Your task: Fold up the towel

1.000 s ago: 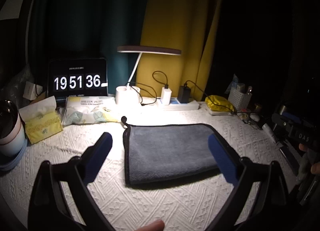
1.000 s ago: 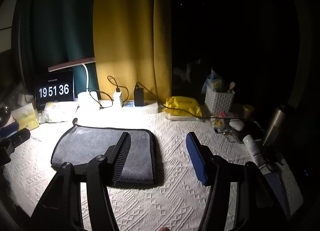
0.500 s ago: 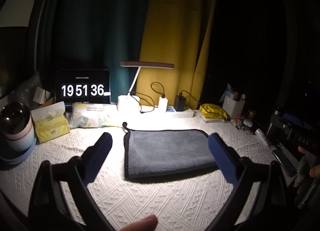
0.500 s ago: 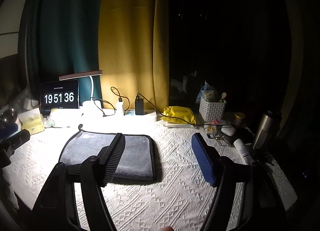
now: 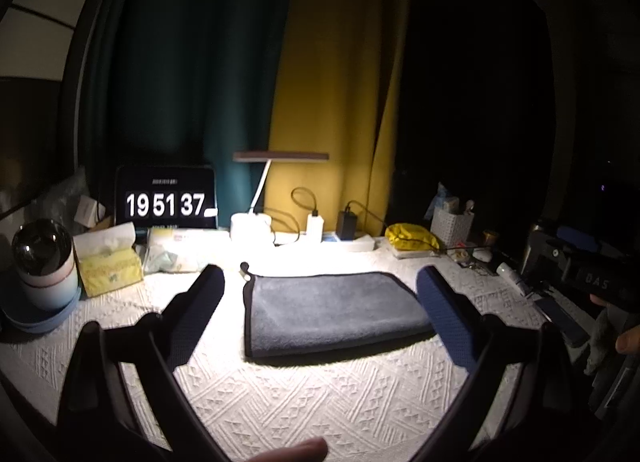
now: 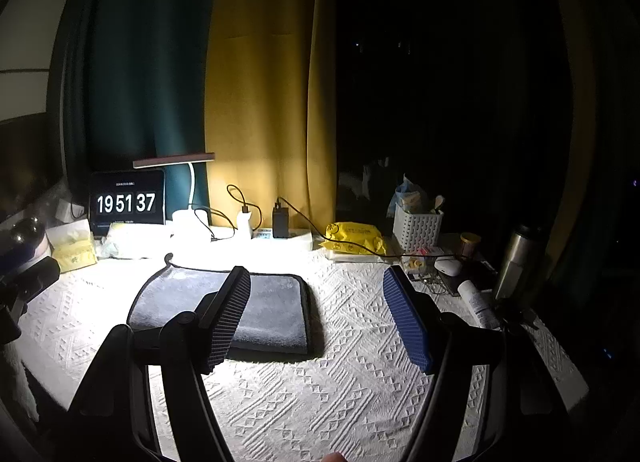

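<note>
A grey towel (image 5: 332, 312) with black trim lies folded flat on the white patterned tablecloth (image 5: 320, 394), lit by the desk lamp. It also shows in the right wrist view (image 6: 272, 310). My left gripper (image 5: 320, 294) is open and empty, held above the table short of the towel, its blue fingers either side of it. My right gripper (image 6: 316, 314) is open and empty, held above the table over the towel's right edge. The right gripper's body shows at the right of the left wrist view (image 5: 580, 274).
Along the back stand a clock tablet (image 5: 166, 202), a desk lamp (image 5: 256, 218), a power strip with chargers (image 5: 340, 234), tissue packs (image 5: 108, 262), a cup (image 5: 44, 266), a yellow packet (image 6: 352, 236), a white basket (image 6: 416, 226) and a steel flask (image 6: 516, 262).
Both grippers have drawn back and risen away from the towel, which now looks smaller and farther. The towel has not moved. The clock went from 36 to 37.
</note>
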The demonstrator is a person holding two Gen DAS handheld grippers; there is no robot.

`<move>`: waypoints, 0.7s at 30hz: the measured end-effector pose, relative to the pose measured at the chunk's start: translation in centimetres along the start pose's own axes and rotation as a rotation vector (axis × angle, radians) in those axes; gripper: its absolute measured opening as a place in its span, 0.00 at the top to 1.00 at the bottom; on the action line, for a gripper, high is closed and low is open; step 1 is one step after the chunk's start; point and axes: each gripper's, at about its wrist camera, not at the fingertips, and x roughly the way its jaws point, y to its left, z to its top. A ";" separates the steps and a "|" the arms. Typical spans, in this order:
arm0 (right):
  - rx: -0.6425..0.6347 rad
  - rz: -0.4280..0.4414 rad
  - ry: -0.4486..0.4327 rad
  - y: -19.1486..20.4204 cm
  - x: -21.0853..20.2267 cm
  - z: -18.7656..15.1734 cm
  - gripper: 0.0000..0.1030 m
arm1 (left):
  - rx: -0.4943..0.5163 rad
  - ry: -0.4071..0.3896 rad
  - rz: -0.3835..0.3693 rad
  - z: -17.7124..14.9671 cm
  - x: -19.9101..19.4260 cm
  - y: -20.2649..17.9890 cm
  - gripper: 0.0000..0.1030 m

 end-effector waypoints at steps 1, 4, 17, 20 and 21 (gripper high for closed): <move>0.001 -0.002 -0.009 0.0 -0.3 -0.1 0.30 | 0.004 -0.009 -0.004 0.0 -0.3 -0.2 0.05; 0.008 -0.005 -0.036 0.1 -1.3 -0.1 0.30 | 0.005 -0.024 -0.028 0.0 -1.1 -0.5 0.05; -0.005 0.005 -0.094 0.5 -4.2 0.1 0.30 | 0.045 -0.107 -0.038 1.1 -3.9 -1.8 0.05; -0.007 0.007 -0.098 0.4 -4.4 0.3 0.30 | 0.042 -0.116 -0.036 1.4 -4.2 -1.8 0.05; -0.006 0.008 -0.100 0.4 -4.4 0.3 0.30 | 0.041 -0.118 -0.035 1.5 -4.3 -1.8 0.05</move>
